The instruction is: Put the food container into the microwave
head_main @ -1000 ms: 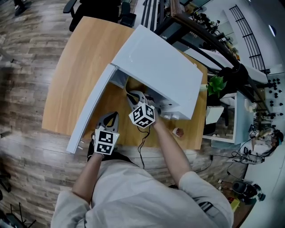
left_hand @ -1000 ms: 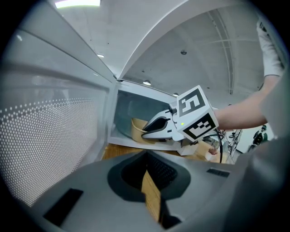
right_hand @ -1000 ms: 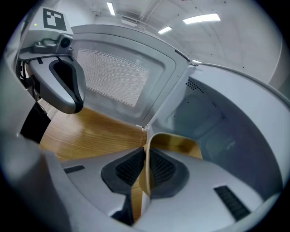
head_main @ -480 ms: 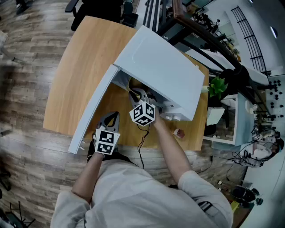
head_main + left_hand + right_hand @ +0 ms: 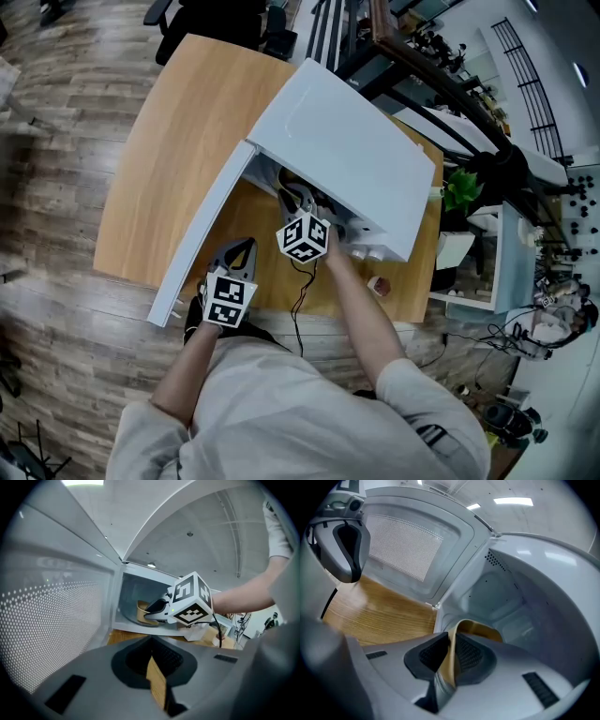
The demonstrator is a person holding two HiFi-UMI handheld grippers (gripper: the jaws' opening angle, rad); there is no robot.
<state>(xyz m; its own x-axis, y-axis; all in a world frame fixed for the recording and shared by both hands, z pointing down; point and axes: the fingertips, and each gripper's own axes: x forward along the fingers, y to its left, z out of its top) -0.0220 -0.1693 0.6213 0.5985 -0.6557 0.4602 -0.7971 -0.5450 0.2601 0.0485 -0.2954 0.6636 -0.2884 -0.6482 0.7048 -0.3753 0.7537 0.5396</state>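
Right gripper (image 5: pixel 293 197), clamping food container (image 5: pixel 482 631) rim, is pushing deeper into microwave (image 5: pixel 347 150) (placement nearing completion); left gripper (image 5: pixel 240 251) idling lower left, jaws together.

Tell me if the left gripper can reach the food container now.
Probably not cleanly: the right gripper fills the microwave opening, clamped on the food container; the left gripper sits outside.

right gripper (image 5: pixel 149 612) is deeper in than 1 s ago: jaws were at the microwave (image 5: pixel 342 150) mouth, now well inside the cavity. The tan food container (image 5: pixel 480 631) clamped in them went in with it
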